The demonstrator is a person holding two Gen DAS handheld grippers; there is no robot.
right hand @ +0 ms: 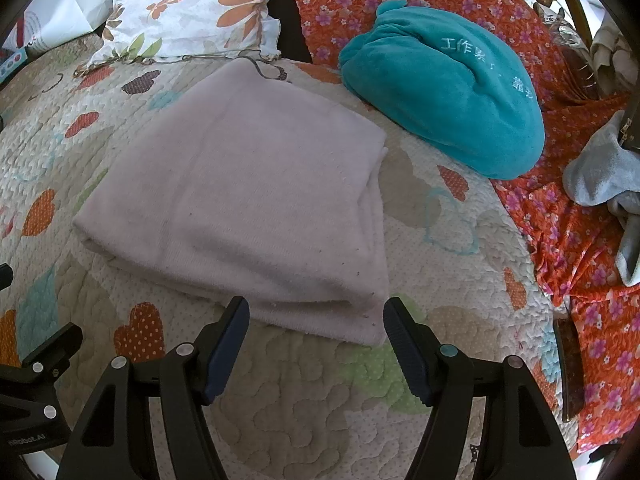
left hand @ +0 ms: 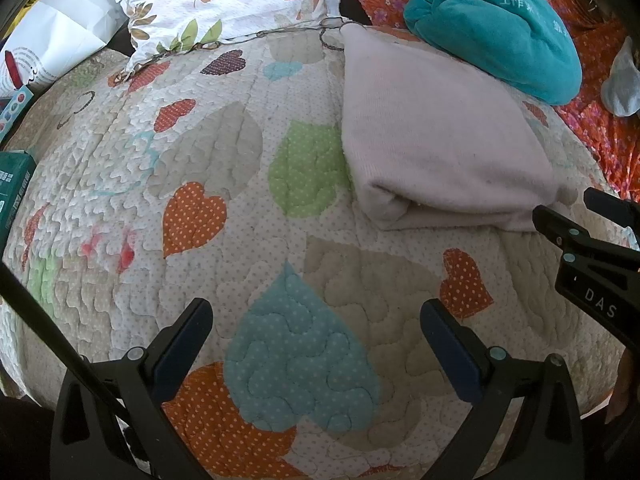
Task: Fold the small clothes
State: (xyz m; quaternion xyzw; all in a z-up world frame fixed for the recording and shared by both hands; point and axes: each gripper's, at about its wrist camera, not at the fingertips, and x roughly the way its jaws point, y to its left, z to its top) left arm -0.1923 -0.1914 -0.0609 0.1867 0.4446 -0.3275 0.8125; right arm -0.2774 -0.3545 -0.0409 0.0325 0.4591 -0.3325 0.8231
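A pale pink garment [right hand: 248, 200] lies folded into a flat rectangle on the heart-patterned quilt [right hand: 304, 408]. It also shows in the left wrist view [left hand: 436, 128], upper right of centre. My right gripper [right hand: 316, 320] is open and empty, its fingertips just short of the garment's near edge. My left gripper [left hand: 316, 320] is open and empty over bare quilt [left hand: 224, 152], to the left of the garment. The right gripper's body [left hand: 592, 256] shows at the right edge of the left wrist view.
A teal plush cushion [right hand: 448, 88] lies behind the garment on the right. A floral pillow [right hand: 188, 8] is at the back. An orange flowered sheet [right hand: 592, 240] with a grey cloth [right hand: 604, 184] is on the right. A green box [left hand: 12, 184] and white bag [left hand: 60, 28] are far left.
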